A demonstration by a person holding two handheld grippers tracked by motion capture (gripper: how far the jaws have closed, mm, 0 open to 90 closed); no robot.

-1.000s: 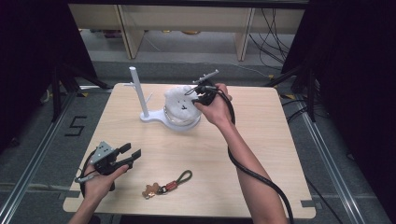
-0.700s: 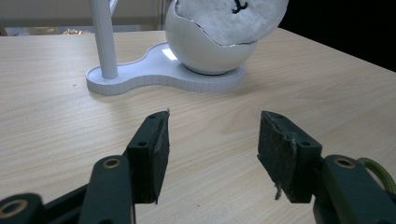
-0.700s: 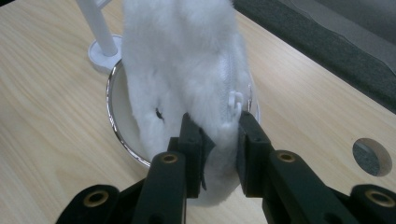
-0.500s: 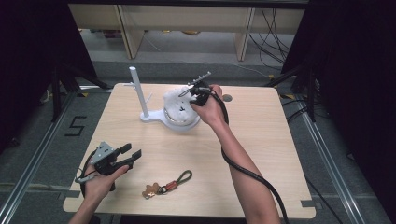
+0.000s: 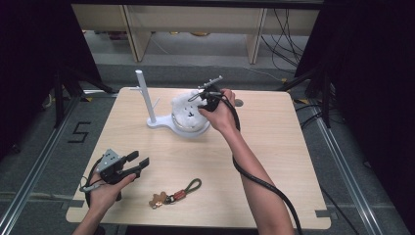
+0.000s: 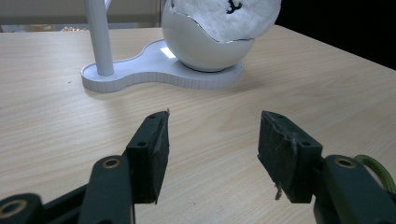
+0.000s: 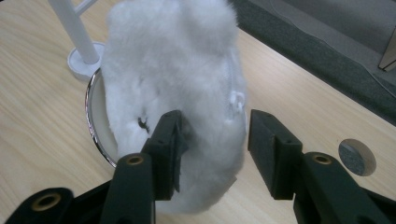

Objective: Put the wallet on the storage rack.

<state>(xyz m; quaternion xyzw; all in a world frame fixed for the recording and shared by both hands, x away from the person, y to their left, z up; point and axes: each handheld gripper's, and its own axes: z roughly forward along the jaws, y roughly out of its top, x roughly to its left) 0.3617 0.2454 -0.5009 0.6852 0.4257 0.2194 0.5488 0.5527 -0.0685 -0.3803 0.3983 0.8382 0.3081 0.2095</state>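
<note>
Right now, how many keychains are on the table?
1. The brown gingerbread-shaped keychain with an olive cord loop lies near the light wooden table's front edge, right of the left gripper. Others could be hidden under the fluffy white pouch.

Left gripper [image 5: 137, 161]: black body, grey three-cornered plate on top, brass-ringed screw holes. Right gripper [image 7: 212, 147]: matching black jaws with worn, frayed pads; thick black cable [image 5: 254, 178] trailing toward six o'clock. Forearms unsleeved.

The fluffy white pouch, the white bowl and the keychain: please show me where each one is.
fluffy white pouch [image 7: 177, 70], right gripper view, middle of its fur.
white bowl [image 6: 196, 44], left gripper view, its outer wall.
keychain [image 5: 176, 195], high view, its middle by the clasp.
</note>
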